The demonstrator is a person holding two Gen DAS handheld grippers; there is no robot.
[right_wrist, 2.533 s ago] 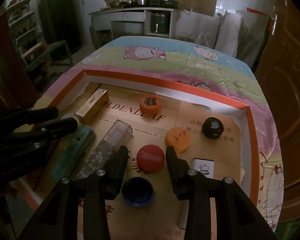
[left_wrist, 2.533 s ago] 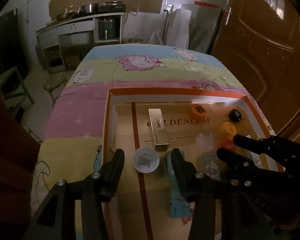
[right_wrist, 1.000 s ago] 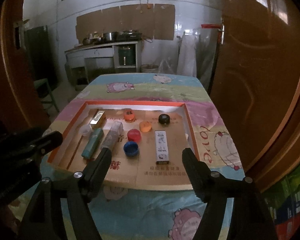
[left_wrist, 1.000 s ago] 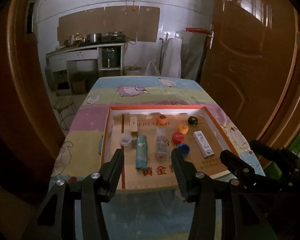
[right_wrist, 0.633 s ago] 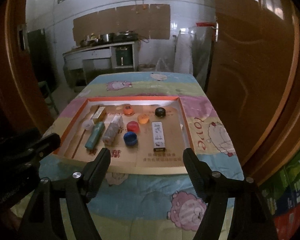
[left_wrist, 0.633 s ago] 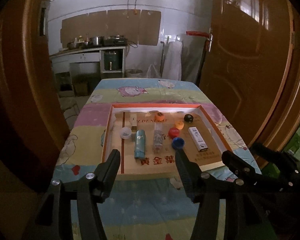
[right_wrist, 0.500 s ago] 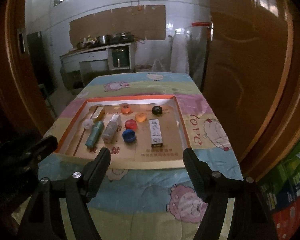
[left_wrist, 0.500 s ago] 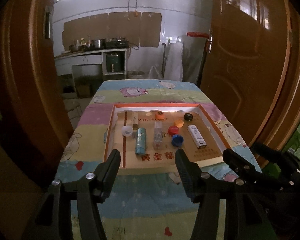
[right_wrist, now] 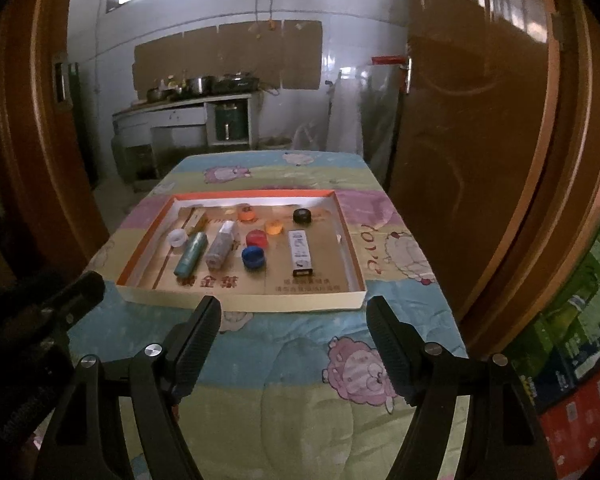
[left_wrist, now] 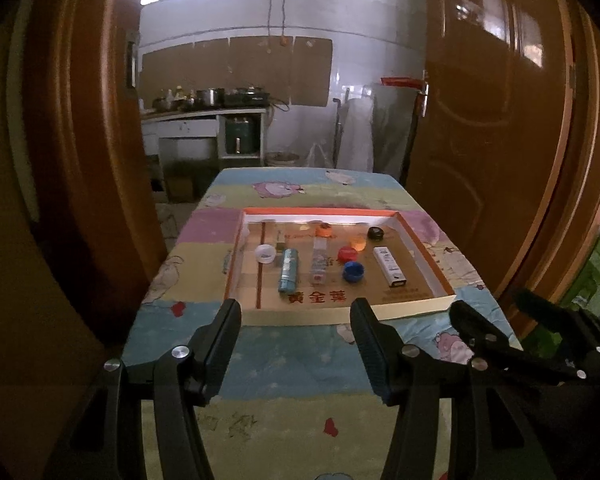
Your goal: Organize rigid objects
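Note:
An orange-rimmed cardboard tray (left_wrist: 342,313) (right_wrist: 244,303) lies on the quilt-covered table. In it are a teal tube (left_wrist: 288,271) (right_wrist: 191,253), a clear floral box (left_wrist: 319,261) (right_wrist: 221,245), a white box (left_wrist: 389,266) (right_wrist: 301,253), a gold box (right_wrist: 198,216) and several caps: white (left_wrist: 266,254), red (left_wrist: 347,254), blue (left_wrist: 353,271) (right_wrist: 253,257), orange and black (left_wrist: 376,233). My left gripper (left_wrist: 296,312) is open and empty, well back from the tray. My right gripper (right_wrist: 294,308) is open and empty, also short of the tray's near edge.
Brown wooden doors (left_wrist: 496,128) stand on the right and a door frame (left_wrist: 80,140) on the left. A kitchen counter with pots (right_wrist: 192,92) is behind the table. Coloured boxes (right_wrist: 572,352) are stacked on the floor at the right.
Both grippers have pulled back and up from the tray, which now looks small and far. Both are open wider than when they were over the caps.

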